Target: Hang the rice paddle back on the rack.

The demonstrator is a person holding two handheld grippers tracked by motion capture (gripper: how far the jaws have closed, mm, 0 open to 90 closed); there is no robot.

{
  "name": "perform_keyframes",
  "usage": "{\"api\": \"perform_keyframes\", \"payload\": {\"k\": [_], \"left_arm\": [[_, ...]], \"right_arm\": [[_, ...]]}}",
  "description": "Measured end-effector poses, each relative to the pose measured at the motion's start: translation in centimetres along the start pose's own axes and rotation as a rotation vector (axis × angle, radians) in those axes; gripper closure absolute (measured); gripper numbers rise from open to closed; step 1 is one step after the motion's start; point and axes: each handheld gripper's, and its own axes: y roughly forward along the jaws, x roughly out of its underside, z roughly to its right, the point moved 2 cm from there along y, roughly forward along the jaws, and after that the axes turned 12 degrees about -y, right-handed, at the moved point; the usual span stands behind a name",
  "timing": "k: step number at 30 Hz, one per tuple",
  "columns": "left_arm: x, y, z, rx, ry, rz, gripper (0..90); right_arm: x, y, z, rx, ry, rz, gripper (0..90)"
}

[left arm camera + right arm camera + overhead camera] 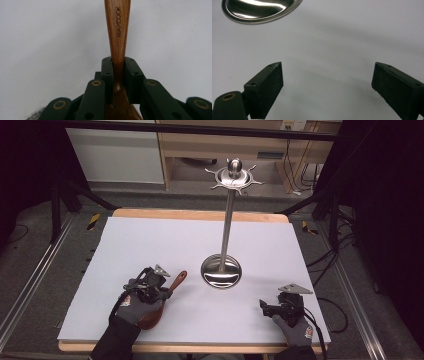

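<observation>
On spoon handle [117,32]: "MAXCOOK"; L gripper [117,72] pinching it; R gripper [327,82] jaws spread.

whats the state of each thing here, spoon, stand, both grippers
spoon: clamped at the neck by the left gripper, handle pointing away from the hand, bowl under it
left gripper: shut on the spoon
right gripper: open, nothing between its jaws, over bare table
stand: upright on the table, hooks at the top bare, nothing touching it
table: white top
</observation>
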Motion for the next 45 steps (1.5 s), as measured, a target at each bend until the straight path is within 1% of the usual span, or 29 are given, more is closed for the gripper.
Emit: {"api": "perform_keyframes", "payload": {"k": [2,3,6,7,11,13,14,15,17,18,19,22,24,25,27,28,29,30,31,32,36,38,40,44,45], "left_arm": [[0.1,-0.5,-0.1,0.001,-0.003,0.025,78.4],[0.2,-1.0,-0.1,0.008,-0.011,0.054,78.4],[0.4,-1.3,-0.2,0.012,-0.015,0.067,78.4],[0.6,-1.5,-0.2,0.023,-0.021,0.076,78.4],[0.8,-2.0,-0.3,0.025,-0.031,0.116,78.4],[0.8,-2.5,-0.3,0.023,-0.029,0.134,78.4],[0.8,-2.5,-0.3,0.023,-0.029,0.134,78.4],[0.8,-3.1,-0.3,0.029,-0.024,0.147,78.4],[0.8,-3.6,-0.3,0.032,-0.025,0.167,78.5],[0.8,-3.6,-0.3,0.032,-0.025,0.167,78.5],[0.8,-3.8,-0.2,0.034,-0.027,0.177,78.4],[0.9,-4.5,-0.3,0.034,-0.029,0.214,78.4],[1.0,-5.0,-0.3,0.031,-0.032,0.255,78.4],[1.0,-5.0,-0.3,0.031,-0.032,0.255,78.4],[1.0,-5.4,-0.3,0.030,-0.033,0.284,78.4],[1.0,-5.6,-0.3,0.033,-0.038,0.299,78.4],[1.0,-5.9,-0.4,0.049,-0.041,0.316,78.4],[1.0,-5.9,-0.4,0.049,-0.041,0.316,78.4],[1.0,-6.0,-0.3,0.057,-0.053,0.338,78.4],[1.0,-6.2,-0.3,0.054,-0.051,0.346,78.4],[1.0,-6.7,-0.4,0.050,-0.066,0.408,78.4],[1.0,-7.0,-0.5,0.054,-0.072,0.429,78.4],[1.0,-7.3,-0.6,0.067,-0.075,0.433,78.3],[0.8,-7.6,-0.6,0.066,-0.074,0.452,78.4],[0.7,-7.6,-0.5,0.067,-0.075,0.464,78.4]], "right_arm": [[0.0,0.0,0.0,0.000,0.000,-0.002,10.7],[0.0,0.0,0.0,0.000,0.000,-0.001,10.7],[0.0,0.0,0.0,0.000,0.001,-0.001,10.6],[0.0,0.0,0.0,0.001,0.000,-0.002,10.6],[0.0,0.0,0.0,0.001,0.000,-0.002,10.6],[0.0,0.0,0.0,0.000,0.000,-0.002,10.6],[0.0,0.0,0.0,0.000,0.000,-0.002,10.6],[0.0,0.0,0.0,0.001,-0.001,-0.002,10.6],[0.0,0.0,0.0,-0.001,0.003,-0.002,10.6],[0.0,0.0,0.0,-0.001,0.003,-0.002,10.6],[0.0,0.0,0.0,0.000,-0.002,-0.002,10.6],[0.0,0.0,-0.1,0.000,0.001,-0.003,10.6],[0.0,-0.1,0.0,-0.001,-0.001,0.002,10.6],[0.0,-0.1,0.0,-0.001,-0.001,0.002,10.6],[0.0,-0.1,0.0,-0.001,0.000,0.007,10.6],[0.0,-0.2,0.0,-0.003,0.002,0.010,10.6],[-0.1,-0.2,0.0,-0.003,0.002,0.012,10.6],[-0.1,-0.3,0.0,-0.004,0.005,0.015,10.6],[-0.1,-0.3,0.0,-0.004,0.005,0.015,10.6],[-0.1,-0.3,0.0,-0.003,0.006,0.014,10.6],[-0.1,-0.2,0.0,-0.001,-0.005,0.013,10.6],[-0.1,-0.2,0.0,-0.001,-0.006,0.015,10.6],[-0.1,-0.2,-0.1,0.000,-0.005,0.015,10.6],[-0.1,-0.2,-0.1,0.002,-0.004,0.013,10.6],[-0.1,-0.2,-0.1,0.002,-0.003,0.014,10.6]]}}
